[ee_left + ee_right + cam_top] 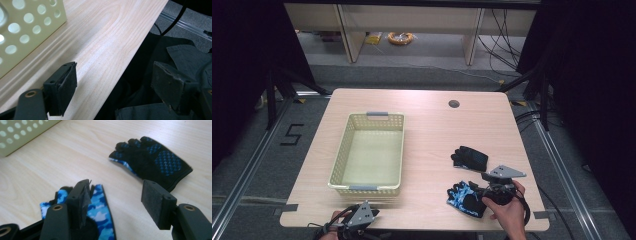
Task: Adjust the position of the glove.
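Nothing is in the basket (345, 150) yet — both gloves lie on the worktop (427, 130) to its right. Your right tool (115, 202) hovers with jaws spread over the blue camouflage glove (466, 199) near the front edge, gripping nothing; the black glove (470, 157) lies just beyond it, apart. Your left tool (112, 87) waits wide open and empty at the worktop's near edge, by the basket's front corner. By my reading, both gloves remain to be picked up and dropped in — the work has barely begun.

Bare table (432, 125) lay open between the basket (343, 150) and the two gloves; the black glove (470, 158) sat just beyond the blue glove (467, 198).
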`<state>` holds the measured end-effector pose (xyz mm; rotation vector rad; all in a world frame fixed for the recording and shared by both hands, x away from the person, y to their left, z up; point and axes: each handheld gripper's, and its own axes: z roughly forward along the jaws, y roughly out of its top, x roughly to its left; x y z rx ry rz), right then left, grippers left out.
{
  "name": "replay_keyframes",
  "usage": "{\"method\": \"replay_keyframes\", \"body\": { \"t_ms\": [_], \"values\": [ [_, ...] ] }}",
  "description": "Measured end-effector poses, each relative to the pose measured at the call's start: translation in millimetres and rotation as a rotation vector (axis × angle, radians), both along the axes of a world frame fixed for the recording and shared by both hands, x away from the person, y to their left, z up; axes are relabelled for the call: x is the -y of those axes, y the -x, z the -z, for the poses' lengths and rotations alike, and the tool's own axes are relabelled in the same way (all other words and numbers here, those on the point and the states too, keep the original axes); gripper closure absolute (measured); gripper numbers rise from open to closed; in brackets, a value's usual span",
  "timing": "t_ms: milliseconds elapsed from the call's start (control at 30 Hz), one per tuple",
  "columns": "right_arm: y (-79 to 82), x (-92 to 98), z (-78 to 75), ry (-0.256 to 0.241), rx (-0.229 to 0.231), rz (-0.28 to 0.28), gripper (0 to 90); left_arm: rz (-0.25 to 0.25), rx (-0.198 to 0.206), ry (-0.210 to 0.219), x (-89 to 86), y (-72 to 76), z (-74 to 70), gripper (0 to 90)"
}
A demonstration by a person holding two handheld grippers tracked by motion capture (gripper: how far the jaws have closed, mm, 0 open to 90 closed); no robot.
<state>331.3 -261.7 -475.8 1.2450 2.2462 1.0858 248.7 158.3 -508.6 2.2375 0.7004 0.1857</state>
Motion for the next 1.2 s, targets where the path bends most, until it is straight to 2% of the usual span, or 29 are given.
{"method": "replay_keyframes", "body": {
  "t_ms": [33, 67, 133, 200, 267, 333, 367, 433, 500, 600, 633, 667, 700, 733, 767, 800, 833, 900, 933, 967, 1000, 1033, 1067, 1100, 1200],
  "values": [
    [-2.2, -0.1, -0.6, -0.005, -0.001, 0.005, 40.9, -0.019, -0.011, 0.005, 0.6, 1.0, 0.5, 18.0],
    [-4.9, 0.6, -1.1, -0.003, 0.009, 0.003, 41.0, -0.017, -0.008, 0.001, 0.4, 0.7, 0.5, 16.9],
    [-8.1, -1.1, -3.0, -0.015, -0.021, 0.02, 41.1, -0.014, -0.011, 0.006, 0.5, 0.7, 0.6, 16.9],
    [-16.6, 0.3, -3.6, -0.012, -0.003, 0.01, 41.0, -0.014, -0.008, 0.007, 0.5, 0.6, 0.4, 16.9],
    [-23.8, 0.4, -4.5, -0.008, -0.001, 0.007, 41.0, -0.016, -0.007, 0.001, 0.3, 0.4, 0.4, 16.9],
    [-30.3, -1.1, -6.2, 0.0, -0.005, 0.015, 41.0, -0.014, -0.019, 0.014, 0.1, 0.7, -0.2, 16.8],
    [-33.6, -1.8, -6.3, 0.001, 0.004, 0.019, 41.0, -0.014, -0.011, 0.005, -0.6, -0.1, -0.4, 16.7],
    [-39.1, -2.7, -8.3, 0.007, -0.006, 0.018, 41.5, -0.002, -0.001, 0.004, -1.0, -0.7, -0.6, 16.6],
    [-45.3, -3.0, -8.3, 0.025, 0.011, 0.012, 42.5, -0.004, -0.003, 0.007, -0.7, -1.0, -0.5, 16.6],
    [-53.9, -3.1, -8.3, 0.048, 0.012, 0.008, 44.5, -0.019, -0.011, 0.009, -0.9, 0.0, -0.3, 16.3],
    [-54.1, -5.9, -8.3, 0.032, -0.012, 0.04, 45.7, -0.021, -0.013, 0.015, -0.6, 0.3, -0.5, 16.4],
    [-59.2, -3.7, -8.1, 0.059, 0.008, 0.014, 47.2, -0.006, 0.004, 0.007, -1.6, -0.8, -1.6, 16.4],
    [-62.9, -3.5, -6.9, 0.071, 0.019, 0.008, 48.3, -0.009, -0.003, 0.009, -1.8, -0.6, -1.9, 16.3],
    [-65.1, -4.6, -7.3, 0.067, 0.001, 0.018, 48.6, -0.033, -0.017, 0.026, -0.5, 0.5, -1.0, 16.3],
    [-67.8, -5.6, -6.4, 0.067, -0.003, 0.029, 49.1, -0.036, -0.018, 0.03, 0.0, 0.7, -0.6, 16.3],
    [-71.6, -4.8, -5.2, 0.088, 0.0, 0.012, 50.5, -0.028, -0.014, 0.019, -0.7, 0.1, -0.6, 16.3],
    [-74.4, -4.9, -4.5, 0.098, 0.004, 0.006, 51.9, -0.036, -0.017, 0.03, 0.2, 0.3, -0.1, 16.3],
    [-78.2, -6.7, -2.7, 0.078, -0.016, 0.017, 54.5, -0.037, -0.024, 0.039, 0.4, 0.7, -0.2, 16.4],
    [-78.8, -7.9, -1.8, 0.074, -0.04, 0.026, 55.1, -0.026, -0.017, 0.022, -0.4, 0.0, -0.3, 16.4],
    [-81.6, -6.6, -0.1, 0.096, -0.033, 0.014, 56.0, -0.008, -0.001, 0.007, -1.5, -0.9, -1.4, 16.3],
    [-83.5, -6.6, 2.1, 0.098, -0.037, 0.011, 56.7, -0.006, 0.002, 0.005, -1.6, -1.3, -1.5, 16.4],
    [-84.4, -6.9, 2.2, 0.094, -0.065, 0.019, 56.9, -0.005, 0.002, 0.005, -1.7, -1.4, -1.5, 16.4],
    [-86.2, -6.1, 4.4, 0.102, -0.059, 0.015, 57.3, -0.006, 0.001, 0.005, -1.6, -1.2, -1.5, 16.4],
    [-86.7, -6.2, 4.2, 0.092, -0.078, 0.026, 57.3, -0.004, 0.002, 0.007, -1.6, -1.1, -1.4, 16.4],
    [-91.8, -3.5, 7.7, 0.087, -0.068, 0.02, 58.0, -0.027, -0.011, 0.024, 0.0, 0.3, -0.2, 16.4]
  ]
}}
